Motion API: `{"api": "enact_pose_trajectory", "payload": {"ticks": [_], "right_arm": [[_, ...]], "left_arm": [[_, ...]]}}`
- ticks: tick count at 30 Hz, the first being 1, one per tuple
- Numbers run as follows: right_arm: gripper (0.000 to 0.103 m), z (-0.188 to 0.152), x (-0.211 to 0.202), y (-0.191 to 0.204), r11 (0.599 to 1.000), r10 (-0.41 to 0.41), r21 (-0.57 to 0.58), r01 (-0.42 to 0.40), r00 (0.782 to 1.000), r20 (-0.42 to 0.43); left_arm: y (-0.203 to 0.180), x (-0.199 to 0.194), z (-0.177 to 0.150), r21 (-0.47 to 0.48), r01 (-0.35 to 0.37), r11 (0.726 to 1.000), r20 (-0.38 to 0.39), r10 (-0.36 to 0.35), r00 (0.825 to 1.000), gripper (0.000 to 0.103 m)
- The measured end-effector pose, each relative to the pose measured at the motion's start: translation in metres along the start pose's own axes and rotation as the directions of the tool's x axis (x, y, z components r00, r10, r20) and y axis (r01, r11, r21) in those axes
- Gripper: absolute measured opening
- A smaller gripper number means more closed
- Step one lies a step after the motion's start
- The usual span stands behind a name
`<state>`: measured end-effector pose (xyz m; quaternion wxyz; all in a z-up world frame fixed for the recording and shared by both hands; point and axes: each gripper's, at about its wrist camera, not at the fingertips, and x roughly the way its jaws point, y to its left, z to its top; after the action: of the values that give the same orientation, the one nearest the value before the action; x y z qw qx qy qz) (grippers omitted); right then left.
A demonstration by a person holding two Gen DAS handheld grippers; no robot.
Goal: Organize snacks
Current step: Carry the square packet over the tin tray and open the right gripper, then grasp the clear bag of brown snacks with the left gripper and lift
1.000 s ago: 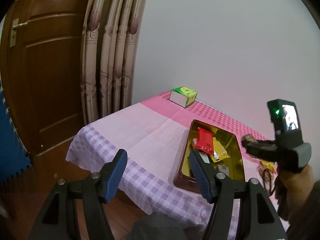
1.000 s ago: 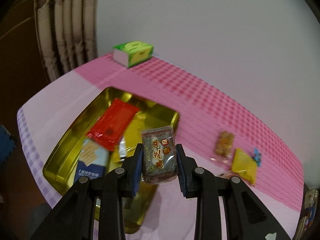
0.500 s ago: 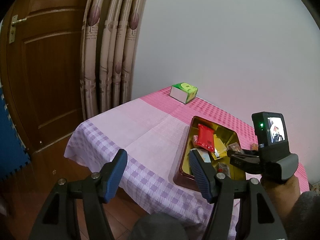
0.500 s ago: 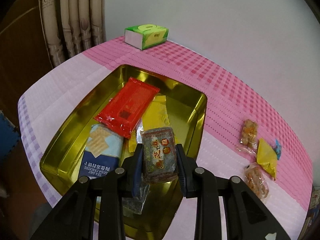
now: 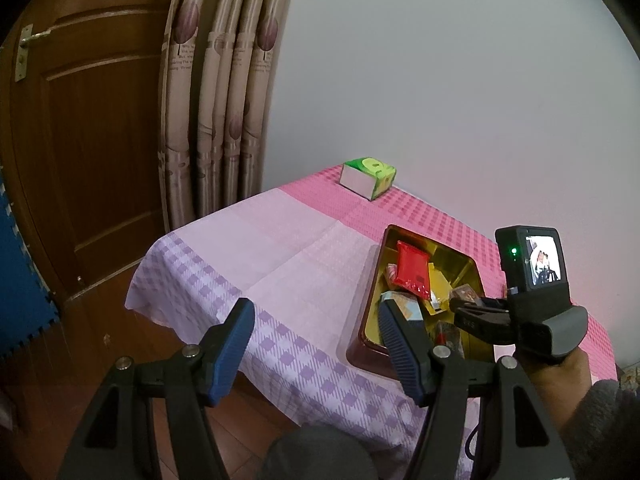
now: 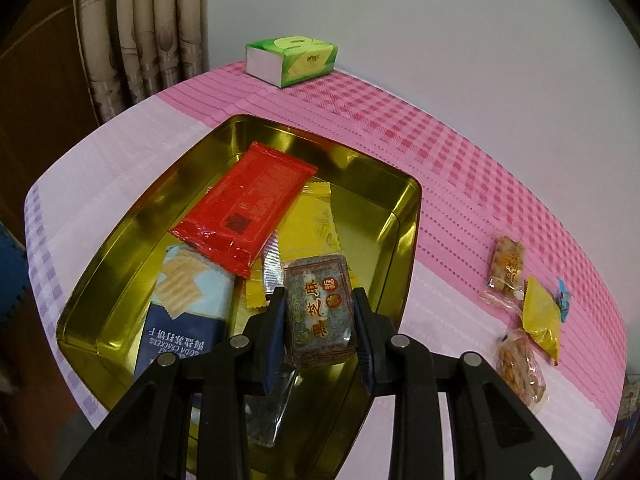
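The small grey-brown wrapped sesame cake (image 6: 320,308), a flat rectangular bar in glossy film with red and dark characters, looks light, fairly stiff and a little slippery; its long side edges seem the best place to take hold. The right tongs (image 6: 320,328) are clamped on exactly those edges, holding it over the gold metal tin tray (image 6: 404,236). Beyond the tips lie a red foil packet (image 6: 244,216) and a blue cracker pack (image 6: 184,312). The left tongs (image 5: 316,344) stand apart, empty, beside the tray.
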<state>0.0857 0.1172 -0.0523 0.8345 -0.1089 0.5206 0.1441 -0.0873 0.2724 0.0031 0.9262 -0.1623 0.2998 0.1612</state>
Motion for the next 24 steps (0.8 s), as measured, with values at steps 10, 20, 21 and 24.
{"api": "enact_pose_trajectory", "payload": {"ticks": [10, 20, 21, 24], "right_arm": [[0.029, 0.004, 0.003, 0.000, 1.000, 0.000, -0.002, 0.000, 1.000, 0.009], [0.031, -0.030, -0.058, -0.074, 0.989, 0.076, 0.114, -0.093, 0.986, 0.149], [0.032, -0.041, -0.063, -0.087, 0.987, 0.070, 0.133, -0.092, 0.985, 0.157], [0.040, -0.093, -0.081, -0.139, 0.977, 0.026, 0.205, -0.060, 0.985, 0.168]], "left_arm": [[0.000, 0.003, -0.001, 0.001, 0.001, 1.000, -0.010, -0.001, 1.000, 0.066], [-0.012, 0.003, -0.005, 0.057, 0.013, 0.998, -0.008, -0.012, 1.000, 0.066], [-0.016, 0.004, -0.007, 0.074, 0.025, 0.997, -0.013, -0.024, 1.000, 0.066], [-0.036, 0.008, -0.016, 0.140, 0.117, 0.983, -0.067, -0.108, 0.992, 0.066]]}}
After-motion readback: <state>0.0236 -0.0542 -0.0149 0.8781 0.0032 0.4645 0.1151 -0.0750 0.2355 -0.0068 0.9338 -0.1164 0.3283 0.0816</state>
